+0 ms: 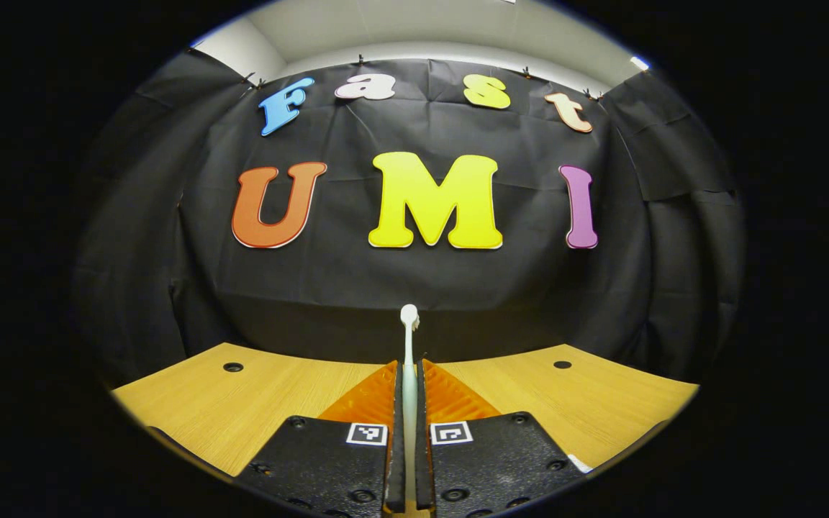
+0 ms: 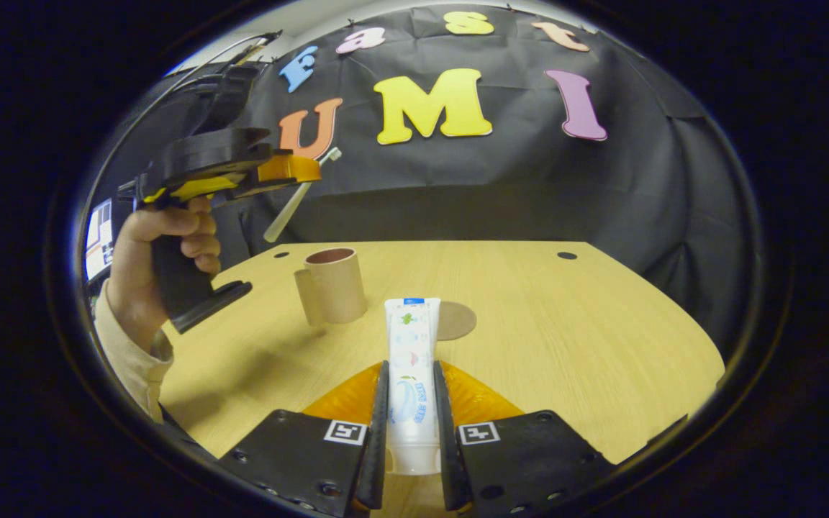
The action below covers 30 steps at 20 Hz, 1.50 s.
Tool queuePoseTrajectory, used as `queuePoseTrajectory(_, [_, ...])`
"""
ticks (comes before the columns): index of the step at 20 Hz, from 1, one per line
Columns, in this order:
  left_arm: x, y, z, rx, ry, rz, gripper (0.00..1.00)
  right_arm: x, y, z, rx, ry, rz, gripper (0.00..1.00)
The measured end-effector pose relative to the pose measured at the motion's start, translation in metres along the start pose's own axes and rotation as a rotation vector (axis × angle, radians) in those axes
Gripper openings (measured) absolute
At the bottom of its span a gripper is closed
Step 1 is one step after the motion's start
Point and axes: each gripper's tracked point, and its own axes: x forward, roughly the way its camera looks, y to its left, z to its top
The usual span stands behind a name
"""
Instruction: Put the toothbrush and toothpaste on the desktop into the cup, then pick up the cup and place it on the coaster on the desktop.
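Note:
My left gripper (image 1: 408, 370) is shut on a white toothbrush (image 1: 409, 345), whose head points up and away above the table. From the right gripper view that same left gripper (image 2: 292, 169) hangs high at the left, held by a hand, with the toothbrush (image 2: 292, 201) slanting through it above the cup. My right gripper (image 2: 410, 374) is shut on a white toothpaste tube (image 2: 410, 360), lifted over the near part of the table. A tan cup (image 2: 334, 285) with a handle stands upright on the table. A round brown coaster (image 2: 455, 319) lies just right of it.
The wooden table (image 2: 565, 338) has small dark holes near its far corners (image 2: 567, 255). A person's hand and pale sleeve (image 2: 134, 302) hold the left gripper at the table's left edge. Black cloth closes off the back and sides.

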Motion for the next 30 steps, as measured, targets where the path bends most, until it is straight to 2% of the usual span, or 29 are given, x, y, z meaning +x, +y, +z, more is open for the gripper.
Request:
queuePoseTrajectory(4, [0.014, 0.006, -0.02, -0.017, 0.057, 0.008, 0.07, -0.006, -0.001, -0.001, -0.011, -0.013, 0.006, 0.32])
queuePoseTrajectory(6, [0.017, 0.007, -0.018, -0.01, 0.053, 0.006, 0.08, -0.007, 0.0, 0.001, -0.009, -0.023, 0.007, 0.34])
queuePoseTrajectory(11, [0.029, 0.013, -0.019, 0.011, 0.053, 0.005, 0.08, -0.007, 0.0, -0.002, -0.003, -0.019, 0.013, 0.32])
queuePoseTrajectory(12, [0.031, 0.017, -0.022, 0.009, 0.066, 0.018, 0.15, -0.007, 0.0, -0.003, -0.001, -0.018, 0.014, 0.32])
queuePoseTrajectory(13, [0.033, 0.019, -0.024, 0.001, 0.079, 0.025, 0.09, -0.008, -0.001, -0.004, 0.0, -0.017, 0.013, 0.32])
queuePoseTrajectory(16, [0.032, 0.017, -0.024, -0.013, 0.084, 0.023, 0.1, -0.008, -0.002, -0.007, 0.014, -0.009, 0.017, 0.32])
queuePoseTrajectory(22, [0.032, 0.014, -0.018, 0.03, 0.073, 0.023, 0.11, -0.006, -0.004, -0.01, 0.028, -0.001, 0.02, 0.32])
queuePoseTrajectory(28, [0.034, 0.013, -0.031, 0.02, 0.115, 0.021, 0.12, -0.006, -0.007, -0.011, 0.032, -0.002, 0.015, 0.32])
queuePoseTrajectory(29, [0.034, 0.014, -0.033, 0.021, 0.123, 0.022, 0.05, -0.006, -0.007, -0.011, 0.034, -0.002, 0.014, 0.32])
queuePoseTrajectory(30, [0.033, 0.012, -0.036, 0.017, 0.136, 0.018, 0.12, -0.006, -0.008, -0.011, 0.035, -0.002, 0.013, 0.32])
